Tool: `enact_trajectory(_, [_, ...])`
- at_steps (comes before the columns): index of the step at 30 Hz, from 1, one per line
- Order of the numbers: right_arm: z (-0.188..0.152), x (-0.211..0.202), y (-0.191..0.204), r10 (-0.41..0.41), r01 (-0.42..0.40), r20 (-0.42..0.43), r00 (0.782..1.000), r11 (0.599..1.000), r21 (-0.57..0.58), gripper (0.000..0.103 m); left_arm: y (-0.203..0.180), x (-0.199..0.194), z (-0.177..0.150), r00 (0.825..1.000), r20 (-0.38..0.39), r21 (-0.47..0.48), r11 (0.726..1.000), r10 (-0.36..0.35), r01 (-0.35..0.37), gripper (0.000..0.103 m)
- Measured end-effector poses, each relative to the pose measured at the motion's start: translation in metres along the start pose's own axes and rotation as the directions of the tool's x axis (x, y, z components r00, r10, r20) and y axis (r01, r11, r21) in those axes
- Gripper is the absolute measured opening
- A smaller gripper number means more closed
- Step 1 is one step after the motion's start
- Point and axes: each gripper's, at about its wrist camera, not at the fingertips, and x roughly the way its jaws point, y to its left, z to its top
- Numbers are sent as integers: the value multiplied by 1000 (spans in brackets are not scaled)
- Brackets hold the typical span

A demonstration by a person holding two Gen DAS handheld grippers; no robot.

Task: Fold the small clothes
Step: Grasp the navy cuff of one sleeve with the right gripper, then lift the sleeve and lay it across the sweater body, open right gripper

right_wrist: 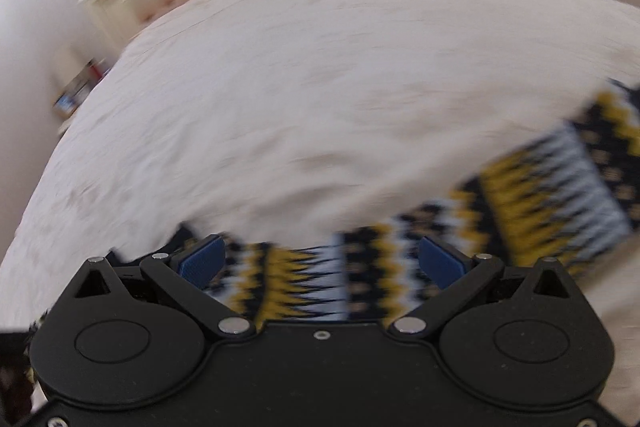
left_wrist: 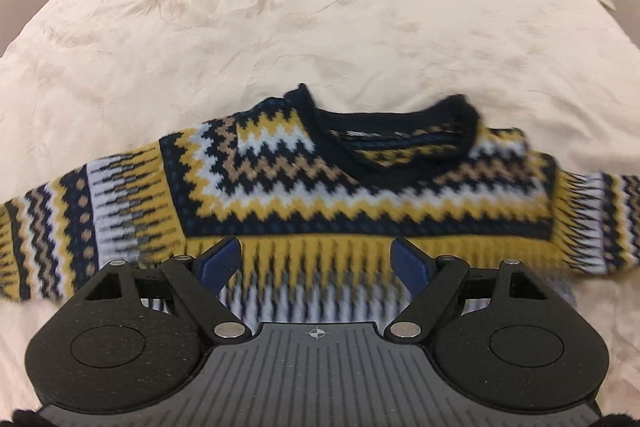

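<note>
Both grippers, left gripper (left_wrist: 316, 263) and right gripper (right_wrist: 320, 261), are hovering released over the sweater (left_wrist: 320, 187) lying on the bedspread (left_wrist: 280, 7)

A small knitted sweater (left_wrist: 304, 187) lies flat on the cream bed cover (left_wrist: 280, 7), front up, its black round neck toward the far side. Zigzag bands of yellow, white, tan and navy run across the chest, with yellow spikes lower down. Both sleeves are spread out sideways. In the blurred right wrist view, what seems to be one sleeve (right_wrist: 520, 195) stretches across the cover.
</note>
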Motion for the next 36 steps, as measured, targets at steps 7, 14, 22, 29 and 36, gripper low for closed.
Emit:
enact_trajectory(7, [36, -25, -81, -132, 132, 33, 991, 991, -4, 103, -31, -36, -24, 1000, 16, -29, 1000, -7, 8, 81])
enact_trajectory(14, [75, -40, -151, -234, 233, 47, 971, 972, 26, 103, -62, -52, -43, 1000, 3, -64, 998, -8, 8, 81])
enact_trajectory(22, [91, -9, -201, -267, 269, -62, 962, 963, 25, 102, -83, -65, -51, 1000, -3, -50, 999, 19, -19, 81])
enact_trajectory(29, [79, 12, -204, -217, 220, -62, 974, 974, 48, 73, -78, -73, -51, 998, -11, -46, 997, 63, -63, 81])
enact_trajectory(36, [78, -17, -184, -156, 157, -31, 987, 987, 32, 24, -62, -66, -55, 998, -40, -46, 998, 46, -47, 81])
